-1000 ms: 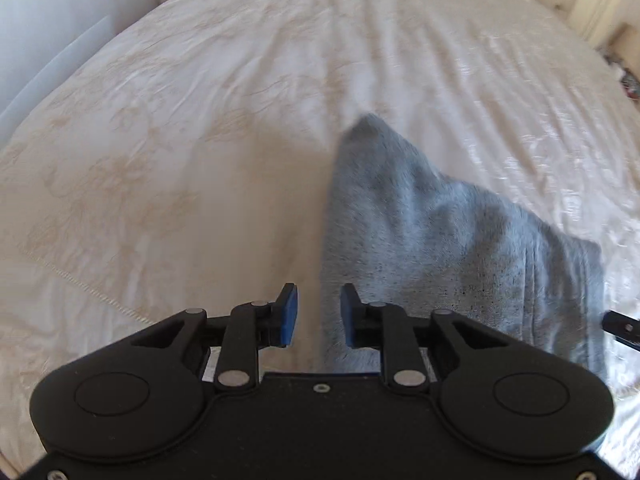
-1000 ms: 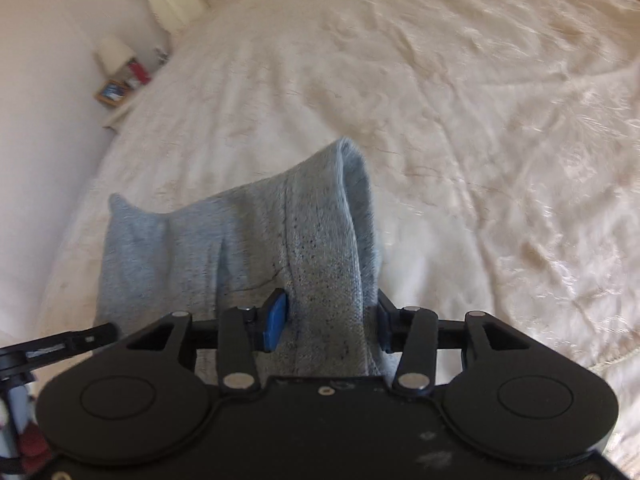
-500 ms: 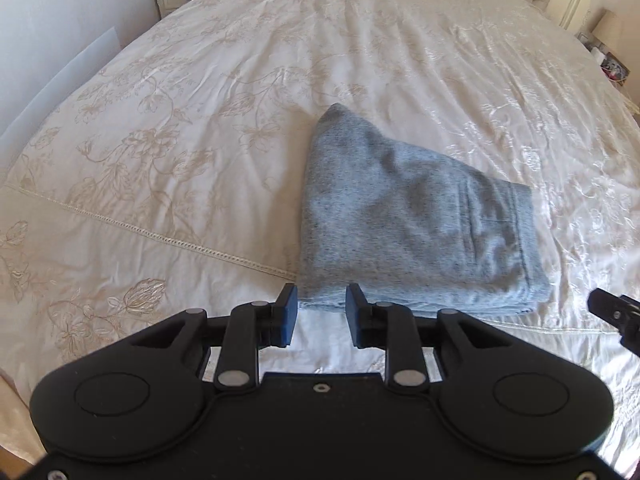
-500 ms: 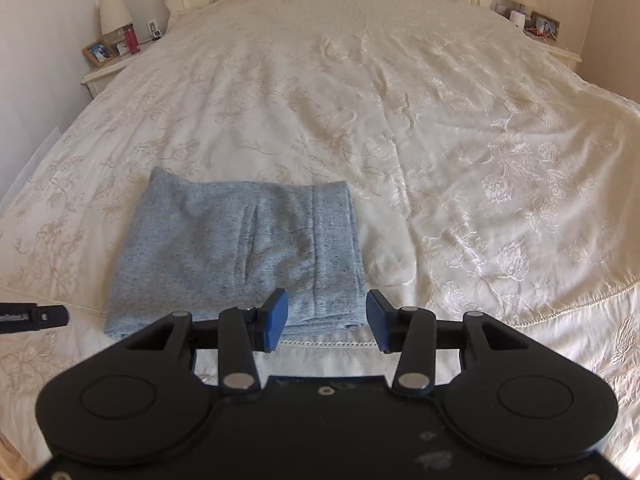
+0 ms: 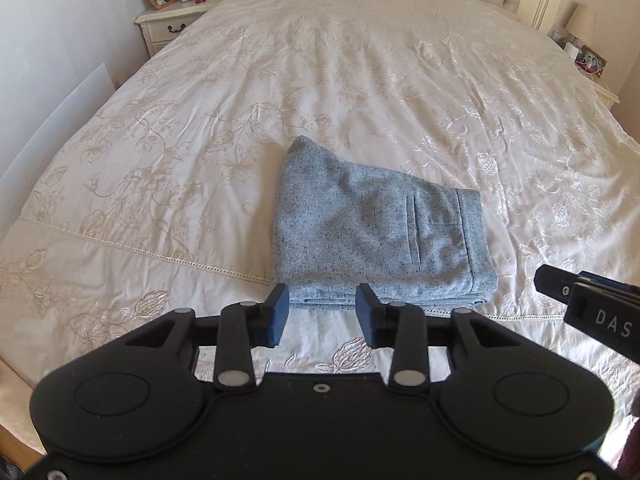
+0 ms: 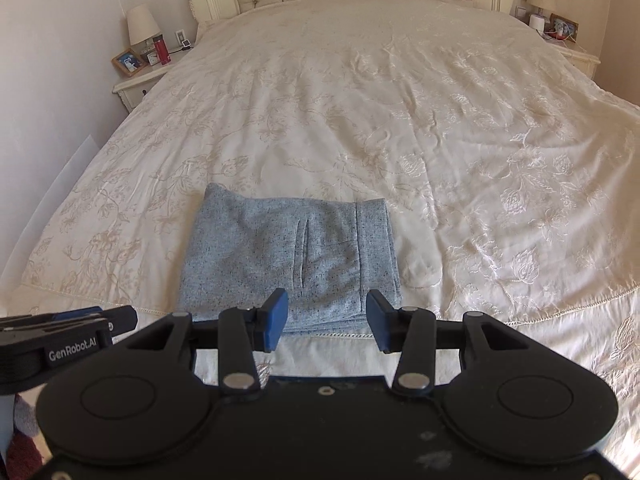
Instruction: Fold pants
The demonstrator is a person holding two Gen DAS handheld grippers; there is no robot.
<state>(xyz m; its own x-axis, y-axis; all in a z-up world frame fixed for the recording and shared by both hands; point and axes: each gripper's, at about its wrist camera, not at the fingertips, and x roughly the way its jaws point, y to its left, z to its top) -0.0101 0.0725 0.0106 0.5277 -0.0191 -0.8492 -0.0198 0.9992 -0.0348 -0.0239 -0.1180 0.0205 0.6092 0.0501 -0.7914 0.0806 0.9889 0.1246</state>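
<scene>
Folded and down: the pants (image 5: 376,232), a speckled grey woolly square with stacked layers, lie near the foot edge of the bed (image 5: 280,80). The left gripper (image 5: 322,314), jaws just widened, and the right gripper (image 6: 327,320) both gape empty. Any snag on that slick embroidered cover could skew the stack.

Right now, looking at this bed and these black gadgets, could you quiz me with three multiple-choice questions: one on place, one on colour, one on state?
1. Where do the pants lie?
A. on the bedspread
B. on the nightstand
C. on the floor

2. What colour are the pants?
A. red
B. grey
C. green

3. What is the left gripper doing?
A. clamping the pants
B. open and empty
C. holding a lamp

Answers: 1 A, they rest folded on the bedspread near its front edge. 2 B, speckled grey cloth. 3 B, its jaws, which have just been opening, stand apart with nothing between them.
</scene>
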